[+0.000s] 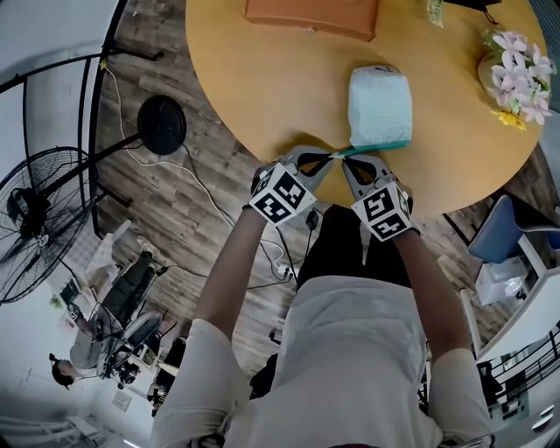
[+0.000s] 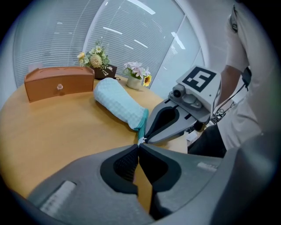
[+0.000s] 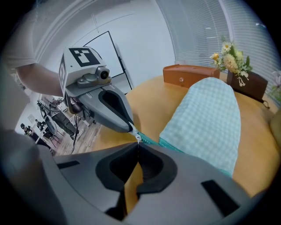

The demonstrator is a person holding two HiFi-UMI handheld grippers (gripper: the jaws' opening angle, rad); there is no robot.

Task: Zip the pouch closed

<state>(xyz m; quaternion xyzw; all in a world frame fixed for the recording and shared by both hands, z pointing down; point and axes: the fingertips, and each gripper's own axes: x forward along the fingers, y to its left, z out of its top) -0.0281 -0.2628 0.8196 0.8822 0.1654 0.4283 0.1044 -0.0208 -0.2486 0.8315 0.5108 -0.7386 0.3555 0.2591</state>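
Note:
A light teal checked pouch [image 1: 381, 107] lies on the round wooden table [image 1: 262, 79], its darker teal zipper edge [image 1: 378, 147] facing the near rim. Both grippers meet tip to tip at that edge's left corner. My left gripper [image 1: 331, 157] is shut on the small white zipper pull [image 2: 140, 141], which shows at its tip [image 3: 131, 130] in the right gripper view. My right gripper [image 1: 345, 161] is shut right beside it, on the teal zipper end [image 3: 149, 139]. In the left gripper view the pouch [image 2: 119, 102] stretches away behind the right gripper [image 2: 143, 139].
An orange wooden box [image 1: 312, 16] stands at the table's far side, and flowers in a pot [image 1: 514, 63] at the right. Off the table are a fan [image 1: 39, 223], a round black stand base [image 1: 162, 124] and a blue chair [image 1: 516, 229].

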